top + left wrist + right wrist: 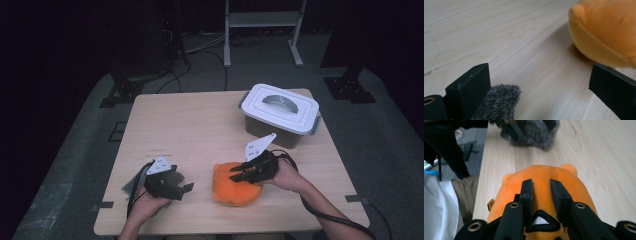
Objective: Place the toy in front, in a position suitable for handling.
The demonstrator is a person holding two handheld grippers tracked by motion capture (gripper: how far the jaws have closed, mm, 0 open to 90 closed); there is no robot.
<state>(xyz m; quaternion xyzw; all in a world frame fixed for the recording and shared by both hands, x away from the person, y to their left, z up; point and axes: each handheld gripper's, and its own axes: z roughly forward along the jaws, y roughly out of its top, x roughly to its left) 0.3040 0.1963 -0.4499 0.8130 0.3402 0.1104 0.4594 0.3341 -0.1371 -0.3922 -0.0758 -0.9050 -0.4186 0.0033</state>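
1. The right gripper (239,175) sits on top of an orange plush toy (235,191) near the front edge of the wooden table (200,125).
2. In the right gripper view, its two black jaws stand close together and pinch a fold of the orange plush toy (544,190) between them.
3. A small black and white patch (540,221) on the toy shows just under the jaws, between them.
4. The toy's two little round ears lie past the tips of these jaws.
5. The left gripper (182,189) rests low on the table, off to the left of the toy and a little apart from it.
6. Its jaws are spread wide, with bare table between them.
7. In the left gripper view, the orange plush toy (606,30) lies just past the tip of the far-side jaw, not touching it.
8. A fuzzy grey toy (499,102) lies right against the other jaw, under the left gripper.
9. From above, that fuzzy grey toy (176,176) peeks out beside the left gripper.
10. A white box with a lid and handle (280,112) stands farther back on the table, beyond the right gripper and well apart from it.
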